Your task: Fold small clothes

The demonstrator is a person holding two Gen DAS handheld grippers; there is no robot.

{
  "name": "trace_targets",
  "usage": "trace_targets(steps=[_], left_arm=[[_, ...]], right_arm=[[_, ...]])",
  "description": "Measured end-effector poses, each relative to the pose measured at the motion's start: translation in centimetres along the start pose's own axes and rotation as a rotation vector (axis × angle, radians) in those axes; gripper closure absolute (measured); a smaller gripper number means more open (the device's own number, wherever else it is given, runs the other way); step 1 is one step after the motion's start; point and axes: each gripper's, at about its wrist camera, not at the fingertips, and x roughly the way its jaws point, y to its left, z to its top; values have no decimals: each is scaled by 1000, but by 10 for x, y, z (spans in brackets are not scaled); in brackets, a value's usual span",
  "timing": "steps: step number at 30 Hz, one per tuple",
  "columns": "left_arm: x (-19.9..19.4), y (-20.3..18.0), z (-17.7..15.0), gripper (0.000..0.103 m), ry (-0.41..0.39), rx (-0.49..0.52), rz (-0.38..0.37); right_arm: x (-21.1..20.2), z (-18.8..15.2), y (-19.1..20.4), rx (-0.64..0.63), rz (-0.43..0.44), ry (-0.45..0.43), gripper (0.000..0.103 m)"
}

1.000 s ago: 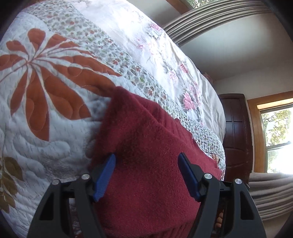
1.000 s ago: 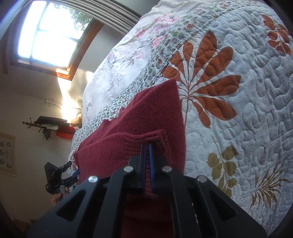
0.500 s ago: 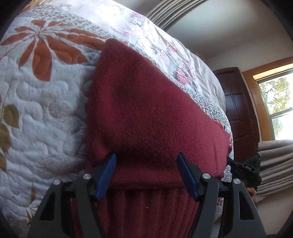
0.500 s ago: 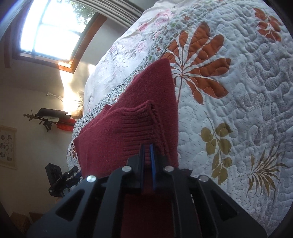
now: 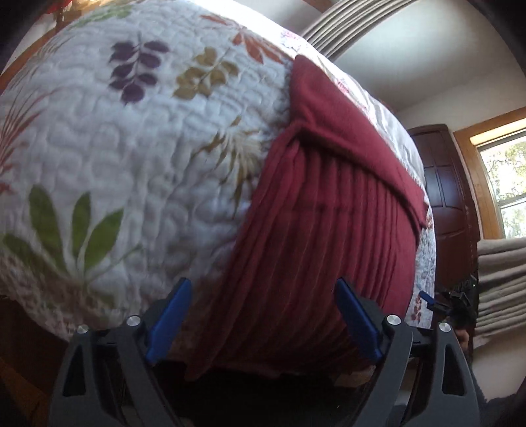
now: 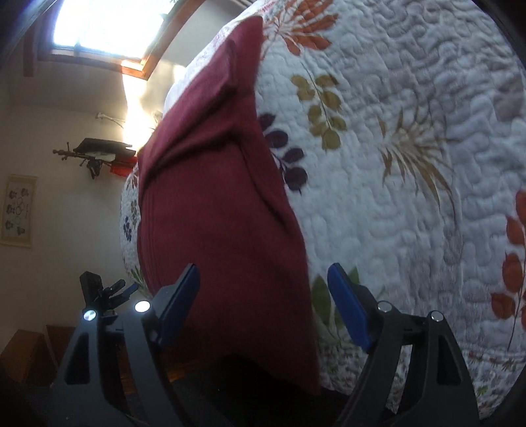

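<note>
A dark red knitted garment (image 5: 328, 203) lies folded on the quilted bed, its ribbed part hanging over the near edge. In the right wrist view the same red garment (image 6: 217, 210) runs away from me as a folded strip. My left gripper (image 5: 263, 315) is open, its blue pads apart on either side of the ribbed edge, holding nothing. My right gripper (image 6: 263, 295) is open too, with the garment's near corner lying between its spread fingers but not pinched. The other gripper (image 6: 108, 292) shows small at the lower left of the right wrist view.
The white quilt (image 5: 125, 170) with leaf prints covers the bed and curves down at the near edge. A dark wooden cabinet (image 5: 450, 193) and a window (image 5: 506, 184) stand beyond the bed. Another window (image 6: 105, 29) and a wall shelf (image 6: 98, 154) are on the far wall.
My right gripper, shut on the garment's ribbed edge before, has let go and opened. Both grippers have pulled back toward the near edge of the bed, and the garment now lies folded.
</note>
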Motion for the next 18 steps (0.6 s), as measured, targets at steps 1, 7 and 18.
trace_targets(steps=[1,7,18], left_arm=[[6,7,-10,15,30,0,5],[62,38,-52,15,190,35,27],[105,47,-64,37,245,78,-121]], right_arm=[[0,-15,-4,4,-7,10,23],[0,-96,-21,94,-42,-6,22],[17,-195,3,239,-53,-79,22]])
